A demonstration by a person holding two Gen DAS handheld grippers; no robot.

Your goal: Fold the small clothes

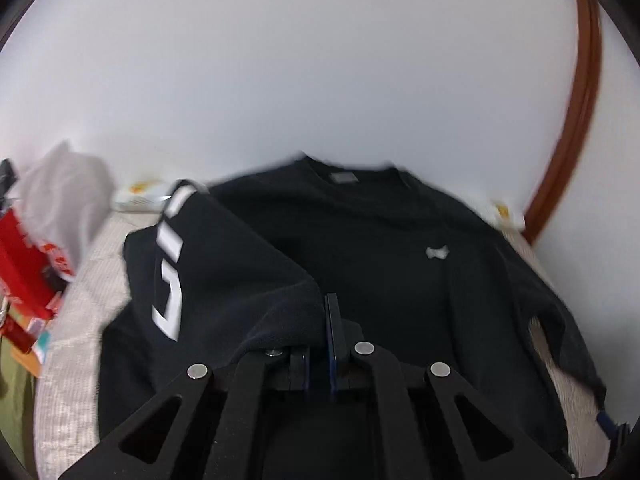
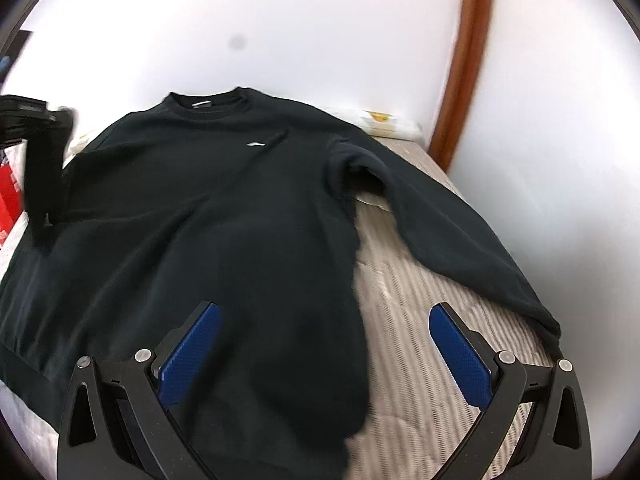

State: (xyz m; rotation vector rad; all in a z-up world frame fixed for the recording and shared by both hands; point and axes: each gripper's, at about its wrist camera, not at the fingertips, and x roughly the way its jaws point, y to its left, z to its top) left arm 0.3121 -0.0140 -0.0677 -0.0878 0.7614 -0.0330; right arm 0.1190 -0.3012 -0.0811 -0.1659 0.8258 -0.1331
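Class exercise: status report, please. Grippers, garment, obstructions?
Left gripper shut on sweatshirt sleeve, folding it across. Right gripper open, empty. Nothing obstructing.

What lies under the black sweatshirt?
The black sweatshirt lies on a striped beige bed cover, visible beside it. What lies beneath its body is covered.

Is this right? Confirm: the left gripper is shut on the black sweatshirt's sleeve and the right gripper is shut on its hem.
Not quite. In the right wrist view the right gripper stands open, holding nothing. The left gripper is indeed shut on the black sweatshirt sleeve.
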